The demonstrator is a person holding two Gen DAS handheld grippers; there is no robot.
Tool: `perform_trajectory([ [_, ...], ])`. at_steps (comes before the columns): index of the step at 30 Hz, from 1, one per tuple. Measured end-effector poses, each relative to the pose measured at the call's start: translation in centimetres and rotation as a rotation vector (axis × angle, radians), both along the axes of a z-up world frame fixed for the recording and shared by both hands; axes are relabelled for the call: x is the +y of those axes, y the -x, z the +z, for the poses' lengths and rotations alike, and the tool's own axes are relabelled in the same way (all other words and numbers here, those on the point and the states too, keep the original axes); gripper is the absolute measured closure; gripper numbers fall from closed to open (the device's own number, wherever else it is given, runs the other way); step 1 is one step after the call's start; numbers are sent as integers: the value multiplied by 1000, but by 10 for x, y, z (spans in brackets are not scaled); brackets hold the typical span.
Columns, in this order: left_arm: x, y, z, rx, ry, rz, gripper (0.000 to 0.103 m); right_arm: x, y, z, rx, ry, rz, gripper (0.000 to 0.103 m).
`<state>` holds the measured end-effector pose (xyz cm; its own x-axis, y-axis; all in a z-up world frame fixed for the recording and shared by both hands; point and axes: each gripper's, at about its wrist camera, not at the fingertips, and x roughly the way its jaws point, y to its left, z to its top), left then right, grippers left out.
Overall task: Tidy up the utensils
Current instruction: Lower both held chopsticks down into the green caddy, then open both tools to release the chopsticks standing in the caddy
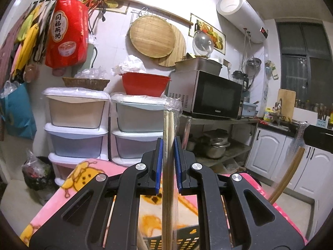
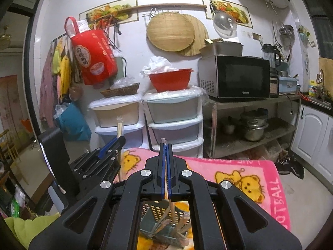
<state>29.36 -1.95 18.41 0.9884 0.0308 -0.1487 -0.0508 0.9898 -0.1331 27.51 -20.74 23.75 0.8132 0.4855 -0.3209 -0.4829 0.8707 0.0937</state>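
We are holding wrapped chopsticks [image 1: 169, 145] upright in the left gripper [image 1: 168, 156] and another pair [image 2: 165, 145] pinched in the right gripper [image 2: 166, 166], poised to drop into the basket [image 2: 160, 210].

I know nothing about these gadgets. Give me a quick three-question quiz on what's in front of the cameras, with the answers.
1. True or false: the left gripper is shut on a wrapped pair of chopsticks.
2. Where do the chopsticks held by the right gripper point at their lower end? A) into the slotted utensil basket B) into the red bowl C) onto the microwave
3. Fill in: the basket sits on a pink ____ printed with yellow bears.

Key
1. True: the sticks stand upright between the blue pads.
2. A: other utensils already stand in it.
3. Blanket.
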Motion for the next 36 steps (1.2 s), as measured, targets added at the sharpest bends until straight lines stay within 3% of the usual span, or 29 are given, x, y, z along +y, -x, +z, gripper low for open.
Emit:
perform_trajectory([
  [20,4,-12,-29,54,3,-11,96,6,-10,-26,67,13,8,101],
  [30,12,-2,-33,146,29,-53,96,9,-12,-38,115,58,12,100],
  [36,14,8,-36,209,38,-86,94,4,-12,-46,142,61,-4,79],
])
